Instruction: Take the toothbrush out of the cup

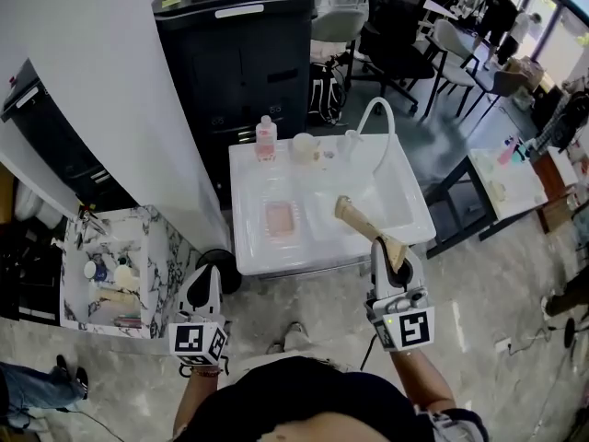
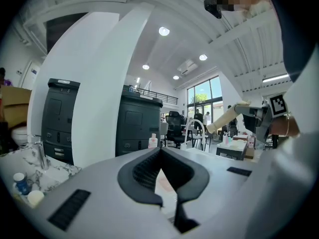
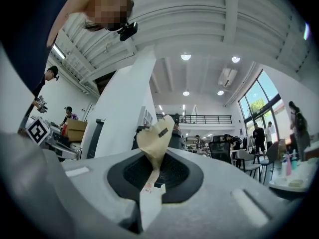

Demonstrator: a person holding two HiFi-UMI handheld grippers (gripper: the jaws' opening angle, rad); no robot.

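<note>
Right gripper nearly closed, clamping beige toothbrush above white sink, well apart from cup | left gripper closed, empty | advice: grip firmly, avoid faucet.

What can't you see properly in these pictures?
Cup: head view, too small to show what is inside.
Pink bottle: head view, label too small to read.
Toothbrush: right gripper view, lower end hidden between the right hand-held gripper's shut jaws.
</note>
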